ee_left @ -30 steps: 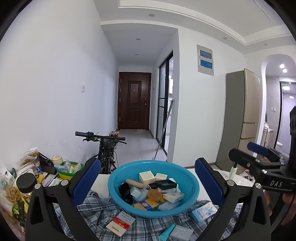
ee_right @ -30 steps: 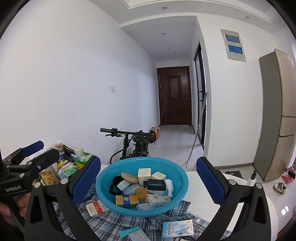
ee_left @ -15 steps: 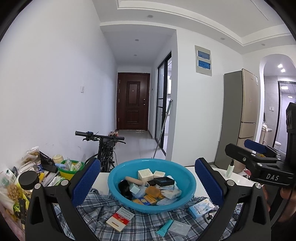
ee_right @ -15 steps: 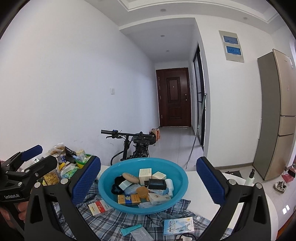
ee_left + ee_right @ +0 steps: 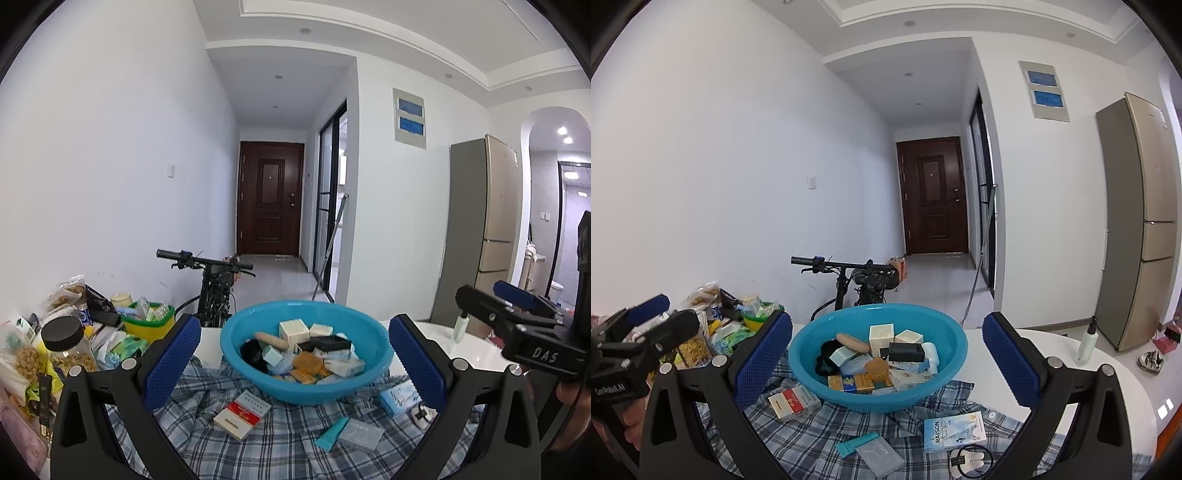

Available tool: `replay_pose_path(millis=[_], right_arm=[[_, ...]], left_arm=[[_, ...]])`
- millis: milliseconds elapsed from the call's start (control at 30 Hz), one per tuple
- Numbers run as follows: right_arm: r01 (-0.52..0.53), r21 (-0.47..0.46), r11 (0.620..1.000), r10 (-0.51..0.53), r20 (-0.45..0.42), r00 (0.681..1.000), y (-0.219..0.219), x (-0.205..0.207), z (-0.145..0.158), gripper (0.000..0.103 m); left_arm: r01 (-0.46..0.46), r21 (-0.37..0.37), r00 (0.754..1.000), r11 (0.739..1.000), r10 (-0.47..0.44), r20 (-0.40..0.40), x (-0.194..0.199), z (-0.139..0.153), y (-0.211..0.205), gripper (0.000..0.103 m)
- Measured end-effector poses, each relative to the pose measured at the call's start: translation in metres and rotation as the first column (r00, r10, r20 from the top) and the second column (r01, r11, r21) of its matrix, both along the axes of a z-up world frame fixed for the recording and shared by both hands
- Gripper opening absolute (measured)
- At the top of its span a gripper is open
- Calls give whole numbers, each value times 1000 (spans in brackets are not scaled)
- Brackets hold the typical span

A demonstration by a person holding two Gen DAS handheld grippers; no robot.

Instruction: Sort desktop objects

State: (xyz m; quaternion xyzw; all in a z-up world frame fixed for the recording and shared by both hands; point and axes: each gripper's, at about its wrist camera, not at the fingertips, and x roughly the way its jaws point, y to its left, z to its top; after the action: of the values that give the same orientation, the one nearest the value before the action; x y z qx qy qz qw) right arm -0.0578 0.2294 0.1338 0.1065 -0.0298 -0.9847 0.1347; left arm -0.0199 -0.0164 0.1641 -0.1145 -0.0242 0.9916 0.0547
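Observation:
A blue plastic basin (image 5: 373,356) (image 5: 812,363) full of small boxes and soaps stands on a plaid cloth (image 5: 280,439) (image 5: 812,439). Around it lie a red-and-white box (image 5: 242,414) (image 5: 792,402), a teal tube (image 5: 331,433) (image 5: 857,444), a grey packet (image 5: 360,434) (image 5: 881,457) and a light blue box (image 5: 399,398) (image 5: 954,430). My left gripper (image 5: 295,365) is open and empty, held above the cloth before the basin. My right gripper (image 5: 886,363) is open and empty too, to the right.
Snack bags, a black-lidded jar (image 5: 66,345) and a green basket (image 5: 147,323) crowd the table's left side. A white spray bottle (image 5: 1086,341) stands on the white table (image 5: 1056,347) at right. A bicycle (image 5: 214,280) leans behind the table.
Both grippers have risen and drawn back slightly, so more of the cloth and the items in front of the basin show. Both stay open and empty.

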Motion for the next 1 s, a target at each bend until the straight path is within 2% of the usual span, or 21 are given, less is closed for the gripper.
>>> replay_pose_path(millis=[233,400,467,733,800,900,1000], right_arm=[[15,-6,1000,-14,36,999,8,5,-24,103],[59,-7,998,-58,61,996,13,4,-41,103],[56,-25,998,-53,77,996,15,5,-49,103],[55,-18,998,-54,57,997,11,20,-80,103],[44,-22,999,-42,54,998,10,23,-88,103],[36,-32,999,-34,50,998,9,27,-102,103],[42,-8,999,-42,44,998,5,28,-115,103]], left_arm=[[13,42,999,999,-15,42,0,-27,-6,103],[18,-11,997,1000,-17,74,-3,-51,0,103],[26,-9,997,1000,-26,78,-2,-61,1,103],[16,25,997,1000,-18,76,4,-97,2,103],[3,11,998,1000,-4,69,7,-105,4,103],[-39,-60,998,997,42,46,10,-117,9,103],[-29,-54,998,998,31,46,12,-127,10,103]])
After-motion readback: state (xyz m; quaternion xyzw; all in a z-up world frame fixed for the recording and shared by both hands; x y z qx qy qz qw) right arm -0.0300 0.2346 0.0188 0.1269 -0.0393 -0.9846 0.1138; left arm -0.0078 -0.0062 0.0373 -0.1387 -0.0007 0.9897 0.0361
